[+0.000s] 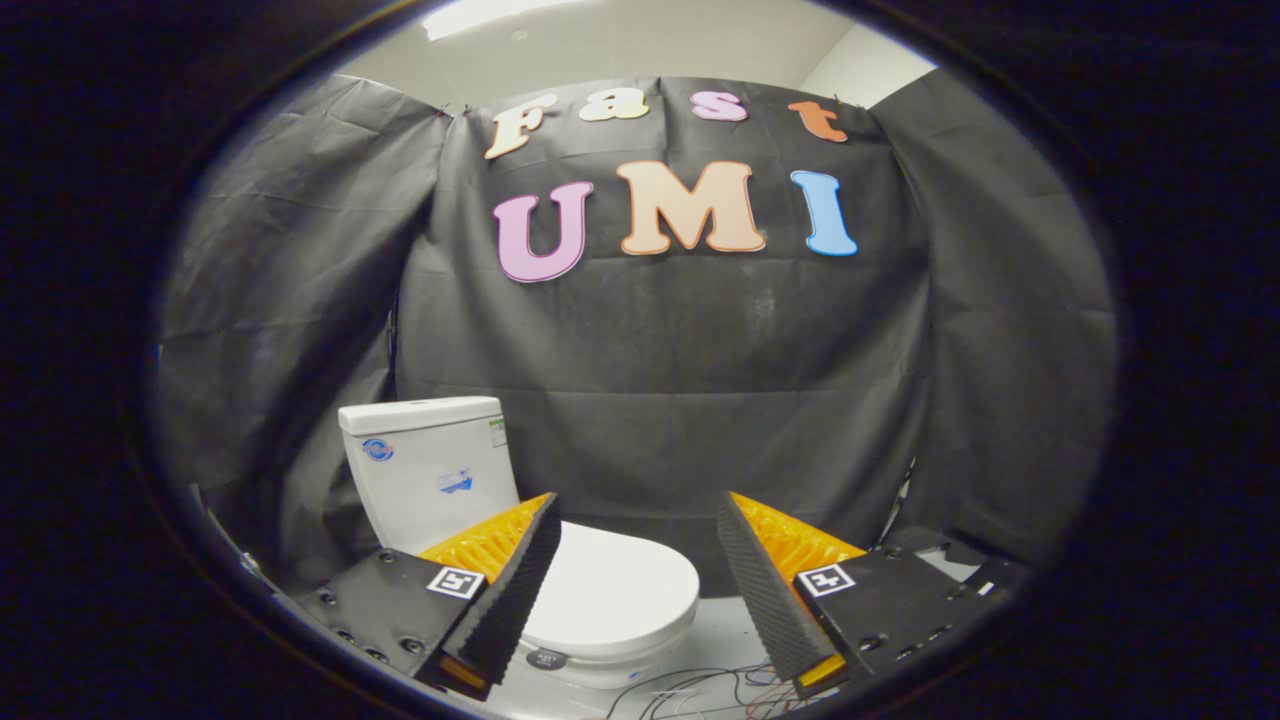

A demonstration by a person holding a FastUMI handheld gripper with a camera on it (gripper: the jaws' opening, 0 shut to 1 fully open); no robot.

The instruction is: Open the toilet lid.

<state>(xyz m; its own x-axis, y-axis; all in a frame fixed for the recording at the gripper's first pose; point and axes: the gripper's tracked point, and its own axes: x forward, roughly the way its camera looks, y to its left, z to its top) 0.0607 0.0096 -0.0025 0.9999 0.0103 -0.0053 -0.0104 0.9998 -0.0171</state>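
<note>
White toilet (600, 590) ahead, toilet lid (615, 575) down, closed over bowl. Gripper (637, 520) jaws spread wide, empty, touching nothing. Loose wires (700, 690) on floor.

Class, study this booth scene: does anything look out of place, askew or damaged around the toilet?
One oddity: loose wires lie tangled on the floor just in front of the toilet bowl, between the open gripper fingers. Otherwise the toilet lid sits flat and closed, and the cistern stands upright, undamaged.

The claw (636, 520) hung spread wide above the closed toilet lid (610, 585), its fingers (520, 585) gripping nothing.
</note>
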